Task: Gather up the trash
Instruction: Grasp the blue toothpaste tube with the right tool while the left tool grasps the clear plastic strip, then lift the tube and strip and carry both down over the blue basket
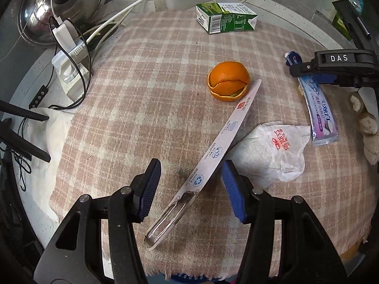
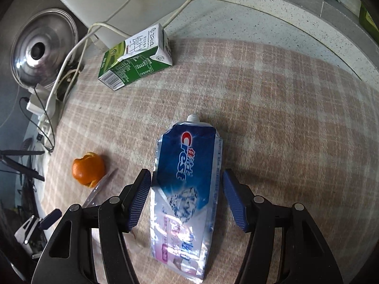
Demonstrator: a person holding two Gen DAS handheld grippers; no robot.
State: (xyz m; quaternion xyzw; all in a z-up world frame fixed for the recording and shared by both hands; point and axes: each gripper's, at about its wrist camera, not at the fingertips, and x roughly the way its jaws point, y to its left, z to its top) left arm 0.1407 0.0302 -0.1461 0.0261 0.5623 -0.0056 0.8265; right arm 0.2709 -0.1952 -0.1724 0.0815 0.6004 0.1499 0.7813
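With jaws parted and clenched on nothing, the left gripper (image 1: 190, 190) straddles the light, stiff toothbrush package (image 1: 214, 150) at lower centre, best pinched across its narrow card, while the right gripper (image 2: 187, 200) frames the limp, slippery toothpaste tube (image 2: 189, 189) mid-frame.

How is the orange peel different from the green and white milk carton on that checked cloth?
The hollow orange peel is round, curled and torn open; the green and white milk carton is boxy, printed and lies on its side. The peel sits mid-cloth beside a long toothbrush package; the carton lies at the far edge. Both rest untouched on the pink checked cloth.
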